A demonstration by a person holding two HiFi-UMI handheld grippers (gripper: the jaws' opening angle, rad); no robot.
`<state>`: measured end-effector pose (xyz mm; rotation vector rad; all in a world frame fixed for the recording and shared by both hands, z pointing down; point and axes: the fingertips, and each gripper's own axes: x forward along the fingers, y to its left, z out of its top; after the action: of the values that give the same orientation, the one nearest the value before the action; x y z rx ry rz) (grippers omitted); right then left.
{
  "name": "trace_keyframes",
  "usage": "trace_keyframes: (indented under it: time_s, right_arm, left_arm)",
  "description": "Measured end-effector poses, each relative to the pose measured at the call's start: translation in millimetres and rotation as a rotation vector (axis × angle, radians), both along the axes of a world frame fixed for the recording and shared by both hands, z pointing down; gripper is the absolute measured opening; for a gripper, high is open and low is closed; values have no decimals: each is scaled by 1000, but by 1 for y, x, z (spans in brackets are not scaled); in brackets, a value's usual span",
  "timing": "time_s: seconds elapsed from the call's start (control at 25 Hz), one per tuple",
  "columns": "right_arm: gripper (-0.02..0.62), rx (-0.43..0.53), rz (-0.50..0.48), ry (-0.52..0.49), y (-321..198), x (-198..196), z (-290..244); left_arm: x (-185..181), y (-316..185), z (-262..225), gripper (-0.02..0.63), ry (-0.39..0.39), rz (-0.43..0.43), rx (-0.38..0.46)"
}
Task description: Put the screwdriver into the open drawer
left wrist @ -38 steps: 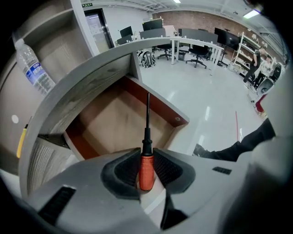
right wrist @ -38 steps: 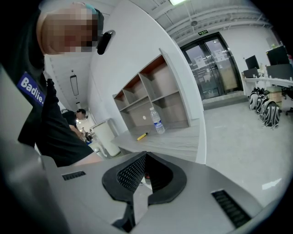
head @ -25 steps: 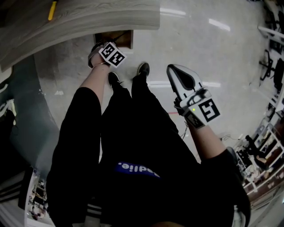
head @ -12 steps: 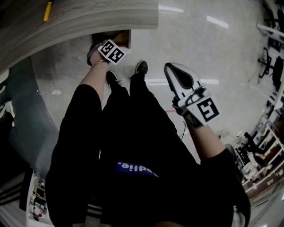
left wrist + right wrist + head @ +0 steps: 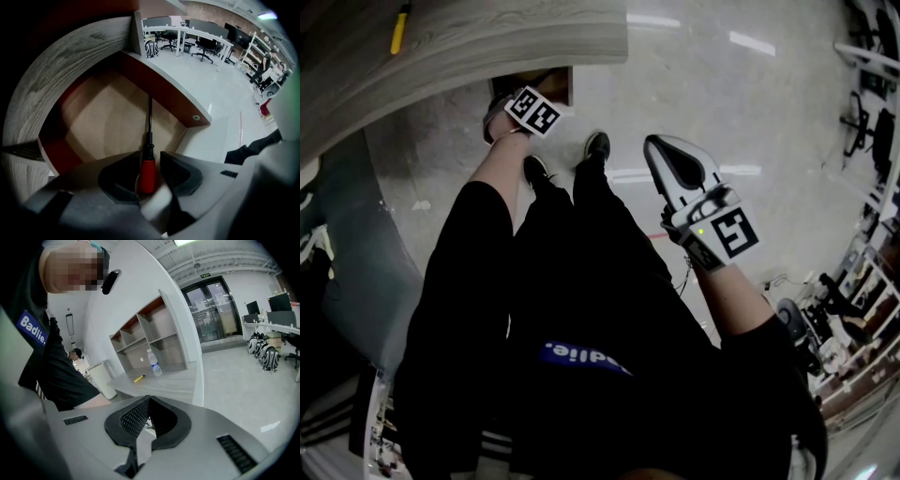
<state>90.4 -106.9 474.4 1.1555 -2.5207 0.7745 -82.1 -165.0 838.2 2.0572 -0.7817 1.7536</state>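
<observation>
Well, the left gripper (image 5: pixel 149 161) hangs nose-down over the open wooden drawer with reddish-brown walls and a pale floor (image 5: pixel 101 117). The red-handled screwdriver with the thin black shaft (image 5: pixel 148 147) stands between its jaws, which are opening at this moment. A sliver of gap shows beside the handle on the right-hand pad's side, so by my reading the pads are not pressing on it.

What matters is the line of the tool. Its long axis runs straight out along the gripper's own direction, with the handle up at the fingers and the tip aimed down at the middle of the drawer floor, inside all the walls. A release from here should send it in tip-first, and I would expect it to topple flat.

The right gripper (image 5: pixel 149 401) is held well apart, out over the shiny floor. Its jaws are together on nothing, and it has no part in this.
</observation>
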Motion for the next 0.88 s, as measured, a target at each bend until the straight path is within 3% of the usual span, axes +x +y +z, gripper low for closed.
trace_keyframes:
  time_s: [0.28, 0.52, 0.88]
  right_arm:
    - [28, 49, 21, -4, 6, 3, -23]
    - [28, 109, 27, -28, 4, -4, -51]
    - [28, 182, 13, -38, 5, -20, -88]
  left_arm:
    - [4, 6, -38, 152, 76, -54, 40]
    - [-7, 15, -84, 152, 159, -157, 94]
    - [-8, 28, -176, 109, 365, -310, 221]
